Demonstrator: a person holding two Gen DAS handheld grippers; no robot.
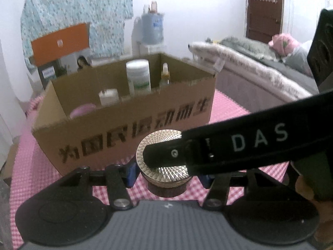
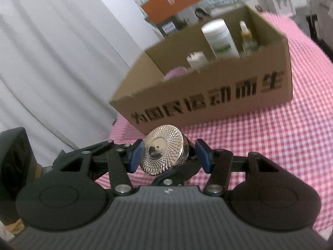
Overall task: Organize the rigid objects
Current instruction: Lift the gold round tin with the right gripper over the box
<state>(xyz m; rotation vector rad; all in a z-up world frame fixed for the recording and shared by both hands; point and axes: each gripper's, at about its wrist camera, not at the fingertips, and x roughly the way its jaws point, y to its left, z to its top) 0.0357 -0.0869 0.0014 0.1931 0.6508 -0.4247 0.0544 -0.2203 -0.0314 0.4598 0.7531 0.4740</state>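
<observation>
A dark jar with a gold patterned lid (image 1: 160,140) (image 2: 162,150) is held off the pink checked cloth, just in front of an open cardboard box (image 1: 124,133) (image 2: 208,104). My left gripper (image 1: 167,177) is shut on it, a blue pad on each side. My right gripper (image 2: 169,156) is shut on the same jar, which looks tilted in the right wrist view. One of the right gripper's black fingers (image 1: 239,145) crosses over the lid. Inside the box stand a white bottle with a green label (image 1: 139,77) (image 2: 219,37), a dropper bottle (image 1: 165,76) (image 2: 246,36), a small white jar (image 1: 108,96) and something pink (image 1: 83,110).
The pink checked tablecloth (image 2: 270,135) spreads around the box. A grey curtain (image 2: 52,52) hangs at the left. A bed with bedding (image 1: 260,73) lies to the right, and a water dispenser (image 1: 150,27) stands behind the box. A hand (image 1: 306,187) shows at the right edge.
</observation>
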